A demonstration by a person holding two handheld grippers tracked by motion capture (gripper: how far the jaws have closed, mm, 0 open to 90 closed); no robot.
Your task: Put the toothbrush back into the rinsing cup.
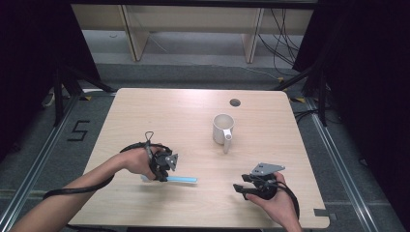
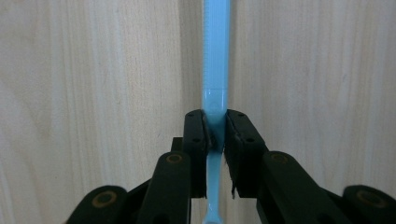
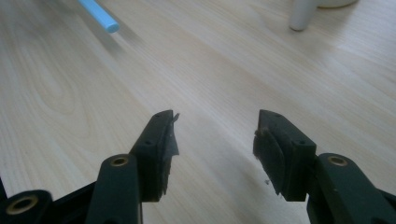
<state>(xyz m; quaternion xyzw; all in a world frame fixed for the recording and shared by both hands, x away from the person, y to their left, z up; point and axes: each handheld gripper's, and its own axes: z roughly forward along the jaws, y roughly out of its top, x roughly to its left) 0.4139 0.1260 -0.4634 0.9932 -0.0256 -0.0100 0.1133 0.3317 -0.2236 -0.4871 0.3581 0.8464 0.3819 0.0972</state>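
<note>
One wooden table (image 1: 145, 116), one white mug (image 1: 223, 128), one light-blue toothbrush (image 1: 183, 180), two hand-held grippers. Left gripper (image 1: 167, 170) sits at the table's near left, jaws clenched on the toothbrush; its own view has the pads pinching the narrow neck of the toothbrush (image 2: 215, 70), the ridged handle running straight away over the wood. From above, the handle pokes out rightward from the gripper, low over the tabletop; whether it touches the wood can't be told. The brush end is cut off at the bottom edge of the left gripper view and covered by the hand from above, so bristles can't be made out. Right gripper (image 1: 240, 189) lies at the near right, well apart from the toothbrush, jaws released with bare wood between them (image 3: 215, 140). Mug stands upright right of centre, handle toward the near edge; its inside looks empty from above. Right gripper view catches just the mug's handle (image 3: 301, 14) and the toothbrush tip (image 3: 100, 16), both cut off at the top.
</note>
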